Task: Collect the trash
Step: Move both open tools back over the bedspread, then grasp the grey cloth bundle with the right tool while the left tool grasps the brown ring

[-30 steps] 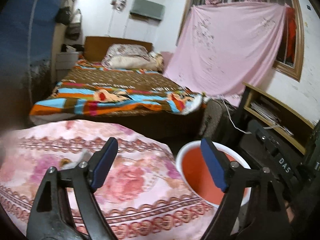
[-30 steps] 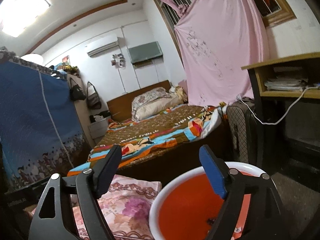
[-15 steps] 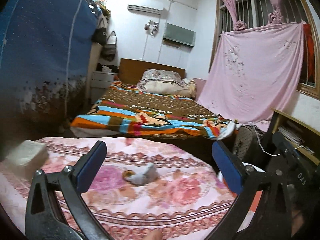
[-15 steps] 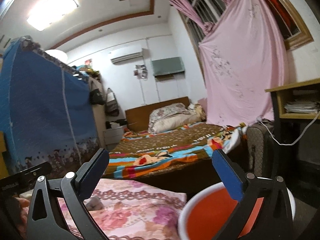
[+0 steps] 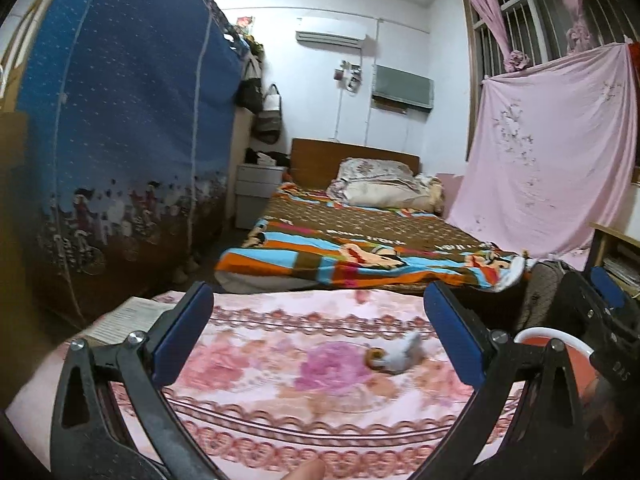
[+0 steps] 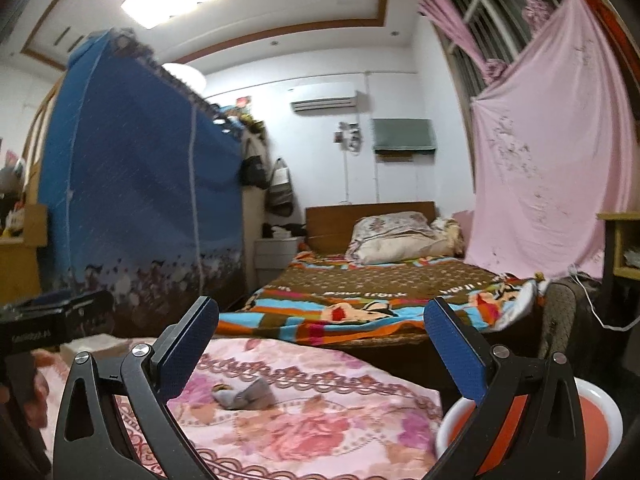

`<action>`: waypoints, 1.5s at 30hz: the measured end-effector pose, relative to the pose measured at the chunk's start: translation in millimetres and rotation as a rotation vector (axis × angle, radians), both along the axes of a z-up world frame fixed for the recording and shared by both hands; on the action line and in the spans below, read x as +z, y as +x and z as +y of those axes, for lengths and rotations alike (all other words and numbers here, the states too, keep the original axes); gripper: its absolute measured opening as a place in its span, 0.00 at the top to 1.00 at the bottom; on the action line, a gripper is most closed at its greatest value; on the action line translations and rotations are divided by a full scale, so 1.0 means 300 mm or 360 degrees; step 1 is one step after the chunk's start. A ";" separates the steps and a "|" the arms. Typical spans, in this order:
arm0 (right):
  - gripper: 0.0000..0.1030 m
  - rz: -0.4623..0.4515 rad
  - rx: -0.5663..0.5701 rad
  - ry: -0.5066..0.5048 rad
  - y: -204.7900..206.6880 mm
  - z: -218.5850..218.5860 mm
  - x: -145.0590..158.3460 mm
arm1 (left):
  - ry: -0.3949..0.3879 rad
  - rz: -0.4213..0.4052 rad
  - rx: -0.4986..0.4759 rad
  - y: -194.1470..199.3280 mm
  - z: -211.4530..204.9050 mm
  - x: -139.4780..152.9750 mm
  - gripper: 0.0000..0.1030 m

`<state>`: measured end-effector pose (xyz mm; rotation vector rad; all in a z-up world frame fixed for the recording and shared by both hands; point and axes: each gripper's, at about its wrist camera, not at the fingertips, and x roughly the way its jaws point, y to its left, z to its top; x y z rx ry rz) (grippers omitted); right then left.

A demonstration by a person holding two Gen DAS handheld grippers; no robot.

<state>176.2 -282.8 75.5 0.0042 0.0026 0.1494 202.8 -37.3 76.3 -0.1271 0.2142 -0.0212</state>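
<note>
A crumpled grey scrap of trash [image 5: 400,356] with a brown bit lies on the pink floral tablecloth [image 5: 280,400]; it also shows in the right wrist view [image 6: 248,394]. An orange basin with a white rim [image 6: 596,424] stands to the right of the table, its rim showing in the left wrist view [image 5: 548,334]. My left gripper [image 5: 316,340] is open and empty above the cloth, the scrap just inside its right finger. My right gripper [image 6: 320,352] is open and empty, above the table's right part, the scrap below it.
A paper-like pad [image 5: 128,316] lies at the table's far left. A bed with a striped blanket [image 5: 360,248] is beyond the table. A blue wardrobe [image 5: 120,140] stands left, a pink sheet [image 5: 552,160] hangs right, beside a wooden shelf [image 6: 624,248].
Both grippers have opened wider and lifted and swung left from the basin toward the table. The grey scrap has come into view on the cloth.
</note>
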 end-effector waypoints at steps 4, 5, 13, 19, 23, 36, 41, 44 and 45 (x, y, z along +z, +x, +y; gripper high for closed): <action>0.00 0.0017 0.0071 -0.0059 0.034 0.057 -0.004 | 0.0011 -0.0031 0.0070 0.002 0.048 -0.003 0.11; 0.00 0.0032 0.0093 -0.0088 0.047 0.076 -0.007 | 0.0011 -0.0038 0.0081 0.002 0.059 -0.004 0.11; 0.00 0.0421 0.0239 -0.0335 0.231 0.194 -0.060 | 0.0016 -0.0004 0.0124 0.039 0.121 -0.010 0.11; 0.16 0.0855 0.0364 -0.0394 0.388 0.242 -0.137 | 0.0020 0.0176 0.0099 0.111 0.135 -0.046 0.11; 0.24 0.1056 0.0428 -0.0417 0.447 0.262 -0.192 | 0.0033 0.0339 0.0075 0.168 0.139 -0.085 0.12; 0.68 0.1235 0.0528 -0.0473 0.492 0.315 -0.247 | -0.0110 0.0732 -0.0118 0.291 0.136 -0.192 0.43; 0.70 0.1233 0.0528 -0.0439 0.480 0.300 -0.245 | -0.0128 0.0825 -0.0291 0.321 0.087 -0.211 0.54; 0.70 0.1227 0.0508 -0.0385 0.471 0.274 -0.241 | -0.0119 0.0866 -0.0381 0.335 0.052 -0.219 0.59; 0.70 0.1225 0.0502 -0.0365 0.469 0.263 -0.238 | -0.0114 0.0875 -0.0398 0.341 0.043 -0.218 0.61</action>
